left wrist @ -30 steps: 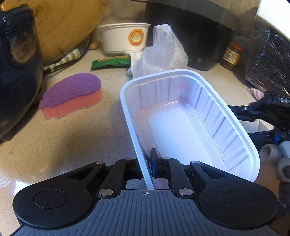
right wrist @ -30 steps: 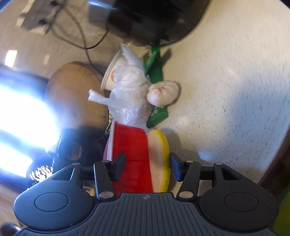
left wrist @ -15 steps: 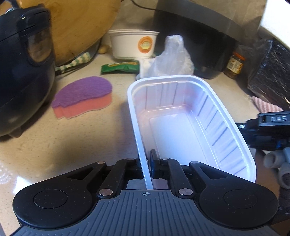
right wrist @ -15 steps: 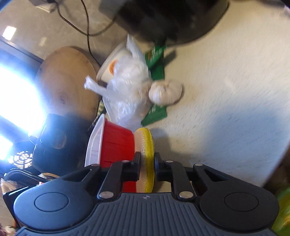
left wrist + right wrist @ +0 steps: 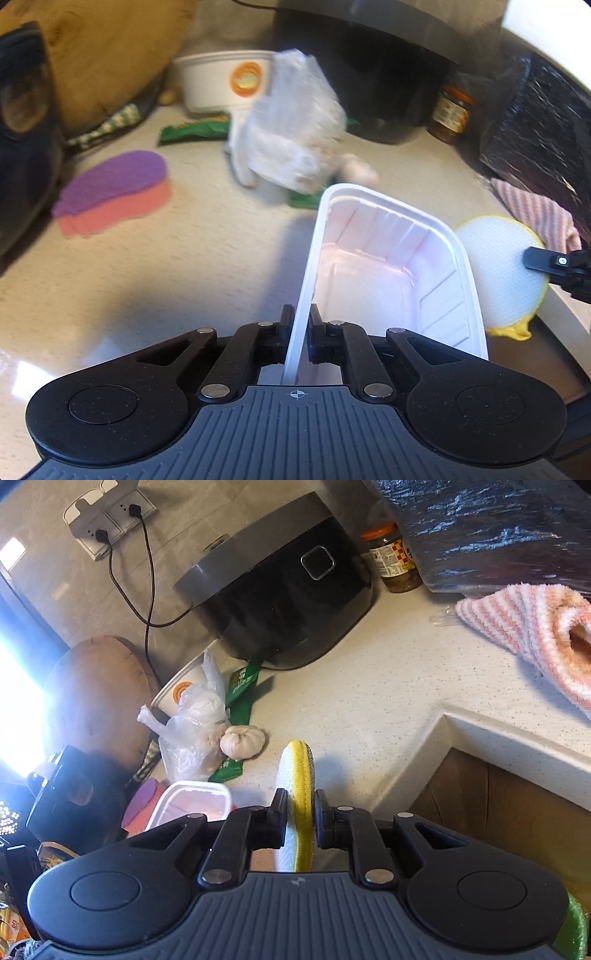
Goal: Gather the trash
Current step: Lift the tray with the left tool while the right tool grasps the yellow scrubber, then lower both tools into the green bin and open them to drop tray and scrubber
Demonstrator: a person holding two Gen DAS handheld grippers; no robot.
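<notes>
Both grippers are loaded: my left gripper (image 5: pixel 297 325) clamps the tray (image 5: pixel 384 258) rim, my right gripper (image 5: pixel 300 818) pinches the yellow sponge (image 5: pixel 297 771) edge-on, jaws easing; I'd hold firm and drop it in the tray

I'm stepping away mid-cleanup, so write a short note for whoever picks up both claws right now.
Left claw: shut on the near rim of the white plastic tray, which looks empty.
Right claw: jaws easing open slightly, pads pressing the round yellow-edged scrubber, held on edge off the counter.
Still on the counter: crumpled plastic bag, green wrapper, paper bowl.
Done: tray and scrubber picked up. Left: the rest, plus binning everything; no bin clearly visible.
</notes>
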